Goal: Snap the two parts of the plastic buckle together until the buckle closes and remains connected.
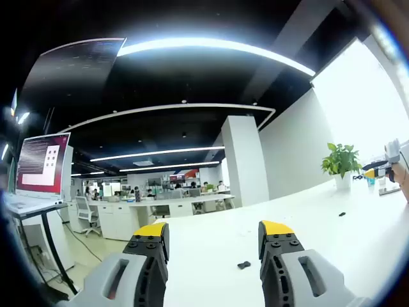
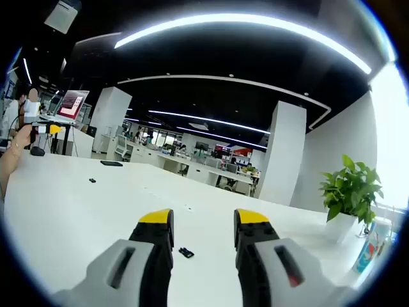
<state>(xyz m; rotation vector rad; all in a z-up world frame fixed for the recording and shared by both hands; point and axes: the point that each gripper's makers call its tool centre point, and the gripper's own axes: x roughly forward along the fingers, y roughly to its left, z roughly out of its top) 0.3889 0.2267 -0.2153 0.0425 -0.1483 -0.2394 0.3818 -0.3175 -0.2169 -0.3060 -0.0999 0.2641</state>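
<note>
Jaws, left: the left gripper (image 1: 213,246) has its yellow-tipped jaws spread wide with nothing between them, aimed out over the white table (image 1: 319,217).
Jaws, right: the right gripper (image 2: 197,233) is likewise parted and empty, pointed along the same tabletop.
Buckle part, near left: a small dark buckle piece (image 1: 243,264) lies flat on the table, in the gap between the left jaws but beyond their tips, untouched.
Buckle part, near right: a second small dark buckle piece (image 2: 186,252) lies on the table between the right jaws, low in the gap, not gripped.
Other bits: another small dark speck (image 1: 342,214) sits farther out on the table; too small to say what it is.
Why so held: each gripper seems lined up on its own half, jaws opened ready to close on it.
Stage: my guess is the very start; both halves lie apart and neither is lifted.
Next need: each piece is tiny and flat, so a low, square approach looks necessary to pinch it without skidding it away.
Surroundings: a potted plant (image 2: 349,185) stands at the table's far end, and a laptop (image 1: 42,165) sits on a stand off to the side.
</note>
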